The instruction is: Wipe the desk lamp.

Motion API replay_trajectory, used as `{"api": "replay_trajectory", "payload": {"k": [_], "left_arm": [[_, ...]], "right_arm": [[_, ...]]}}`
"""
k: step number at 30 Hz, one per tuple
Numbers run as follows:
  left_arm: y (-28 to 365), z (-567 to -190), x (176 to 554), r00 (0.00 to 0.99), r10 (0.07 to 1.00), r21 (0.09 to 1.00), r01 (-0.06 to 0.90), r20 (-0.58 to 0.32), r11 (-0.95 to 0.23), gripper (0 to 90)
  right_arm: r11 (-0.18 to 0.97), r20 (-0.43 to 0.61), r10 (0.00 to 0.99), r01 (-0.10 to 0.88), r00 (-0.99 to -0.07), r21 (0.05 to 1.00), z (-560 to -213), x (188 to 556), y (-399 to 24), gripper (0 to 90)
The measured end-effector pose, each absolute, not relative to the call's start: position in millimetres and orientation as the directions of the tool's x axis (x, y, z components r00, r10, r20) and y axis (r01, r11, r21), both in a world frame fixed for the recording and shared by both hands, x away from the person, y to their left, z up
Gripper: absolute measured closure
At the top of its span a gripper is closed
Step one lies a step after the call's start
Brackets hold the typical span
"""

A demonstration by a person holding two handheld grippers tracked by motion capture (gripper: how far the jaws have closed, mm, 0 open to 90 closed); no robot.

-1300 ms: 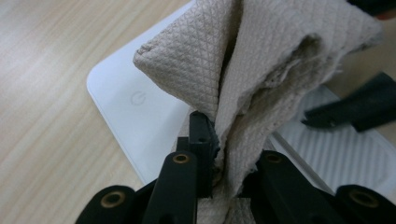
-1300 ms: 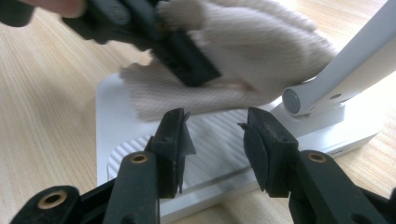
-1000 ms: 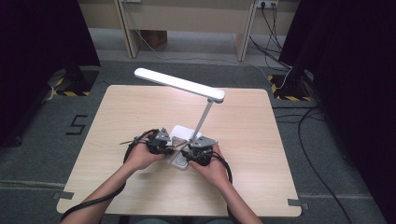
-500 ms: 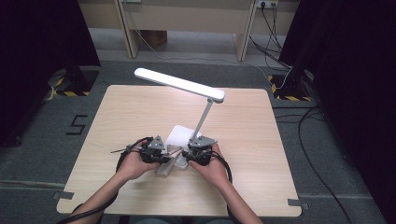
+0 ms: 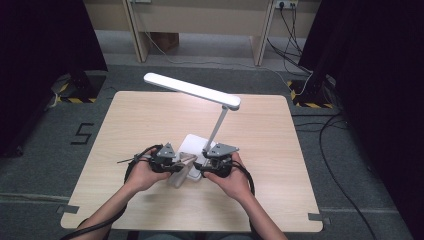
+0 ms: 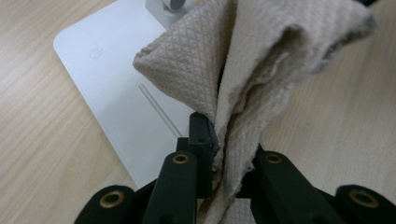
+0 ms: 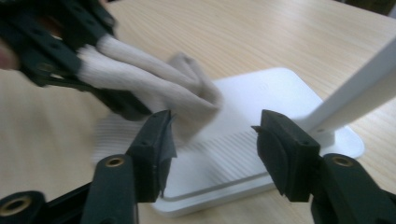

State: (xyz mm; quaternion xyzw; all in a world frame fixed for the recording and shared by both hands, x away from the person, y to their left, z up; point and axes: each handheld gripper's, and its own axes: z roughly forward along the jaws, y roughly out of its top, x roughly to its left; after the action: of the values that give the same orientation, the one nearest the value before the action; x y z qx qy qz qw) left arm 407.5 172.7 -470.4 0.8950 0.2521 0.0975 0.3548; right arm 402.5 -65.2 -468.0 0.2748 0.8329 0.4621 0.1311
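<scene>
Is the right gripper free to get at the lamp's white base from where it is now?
Probably yes. The right gripper is open with nothing between its jaws, and the lamp base lies just ahead. The cloth, clamped in the left gripper, covers one side only.

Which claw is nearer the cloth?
Left. The left claw is clamped on the cloth; the right claw stands open over the lamp base, clear of it.
</scene>
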Motion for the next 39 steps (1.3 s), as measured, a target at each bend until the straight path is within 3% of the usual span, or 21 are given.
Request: {"api": "replay_trajectory", "payload": {"k": [9,11,16,20,23,24,27,30,33,39], "left_arm": [[159.2,-463.1,404.0,0.886,0.464,0.7,0.322,0.015,-0.637,81.3],[157.7,-462.4,403.8,0.889,0.458,0.699,0.317,0.017,-0.642,81.3],[154.0,-463.4,404.6,0.891,0.453,0.7,0.313,0.016,-0.642,81.3],[150.9,-463.5,404.8,0.893,0.449,0.7,0.309,0.019,-0.644,81.3],[150.7,-464.2,406.1,0.891,0.454,0.704,0.314,0.013,-0.637,79.9],[151.1,-464.0,406.7,0.887,0.461,0.71,0.32,0.007,-0.627,77.6],[154.8,-460.0,408.6,0.863,0.505,0.746,0.347,-0.017,-0.568,59.0],[165.9,-453.4,411.9,0.838,0.543,0.78,0.369,-0.044,-0.506,52.5],[178.6,-452.4,419.0,0.805,0.593,0.78,0.393,-0.036,-0.486,56.4],[183.9,-481.7,442.1,0.753,0.653,0.687,0.434,0.077,-0.582,67.3]], "right_arm": [[0.412,0.044,0.543,0.312,-0.838,0.856,-462.8,395.1,-59.2,38.6],[0.409,0.052,0.537,0.313,-0.842,0.857,-463.5,396.6,-60.4,44.2],[0.416,0.061,0.509,0.307,-0.859,0.856,-460.9,397.2,-65.7,70.4],[0.435,0.064,0.492,0.309,-0.868,0.846,-461.1,397.0,-66.3,82.0],[0.441,0.068,0.495,0.318,-0.866,0.839,-459.7,397.0,-66.7,84.6],[0.443,0.065,0.503,0.322,-0.862,0.837,-459.2,397.2,-66.9,84.9],[0.462,0.004,0.559,0.316,-0.829,0.829,-457.1,399.4,-68.8,85.1],[0.473,-0.055,0.612,0.309,-0.789,0.825,-456.7,404.8,-71.4,85.2],[0.5,-0.094,0.623,0.303,-0.777,0.811,-459.8,410.2,-69.2,85.2],[0.609,-0.221,0.614,0.276,-0.758,0.744,-474.6,418.3,-56.7,85.1]]}}
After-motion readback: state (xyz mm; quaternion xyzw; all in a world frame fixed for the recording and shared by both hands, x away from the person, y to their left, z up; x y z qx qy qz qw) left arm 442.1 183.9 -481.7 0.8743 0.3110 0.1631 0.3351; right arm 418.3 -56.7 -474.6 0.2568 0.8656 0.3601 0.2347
